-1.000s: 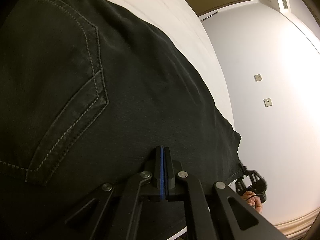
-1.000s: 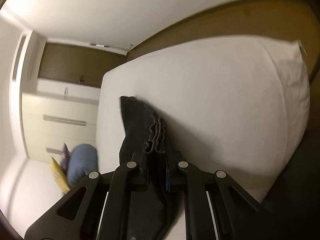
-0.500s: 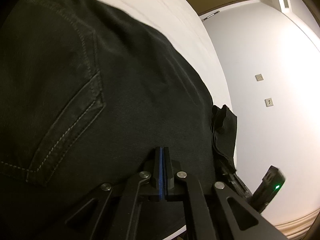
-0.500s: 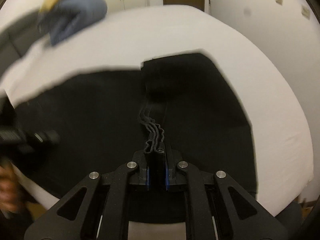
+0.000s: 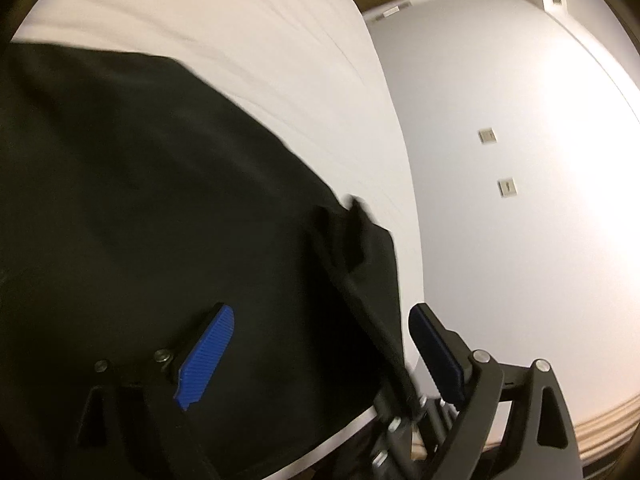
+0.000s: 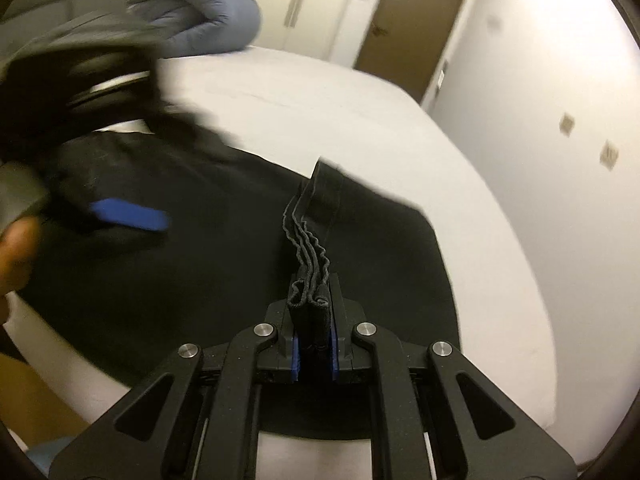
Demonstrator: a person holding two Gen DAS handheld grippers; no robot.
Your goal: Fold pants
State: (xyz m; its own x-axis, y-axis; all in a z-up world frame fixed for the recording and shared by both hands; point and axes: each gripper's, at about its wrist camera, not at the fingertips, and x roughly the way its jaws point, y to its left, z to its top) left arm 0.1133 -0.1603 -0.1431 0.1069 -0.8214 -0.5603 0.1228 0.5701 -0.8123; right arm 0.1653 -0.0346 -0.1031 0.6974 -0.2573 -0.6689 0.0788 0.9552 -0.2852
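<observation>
- The left gripper (image 5: 316, 340) has just let go: a second ago its blue pads were pinched together at the near edge of the pants (image 5: 160, 208), and in the last half second the jaws have been opening, so they now stand wide with nothing pressed between them. The dark cloth lies flat under and ahead of it.
- The right gripper (image 6: 314, 344) is narrow and clamped on a stacked bundle of hems (image 6: 310, 256). A second ago it held that bundle out over bare sheet; now it has swung round and carried it across, so the bundle sits over the black panel just ahead of its fingertips.
- Seen from the left gripper, the carried flap and the right tool now lie just beyond its right pad, where there was only cloth edge and wall before.
- The bed (image 6: 400, 128) shows white on the far side and to the right of both grippers; a rolled blue duvet (image 6: 208, 16) lies well beyond the right one.
- My reading: the leg ends have been brought over onto the seat, so this fold is nearly laid. What is left is for the right gripper to lower and release the hems square on the panel.
</observation>
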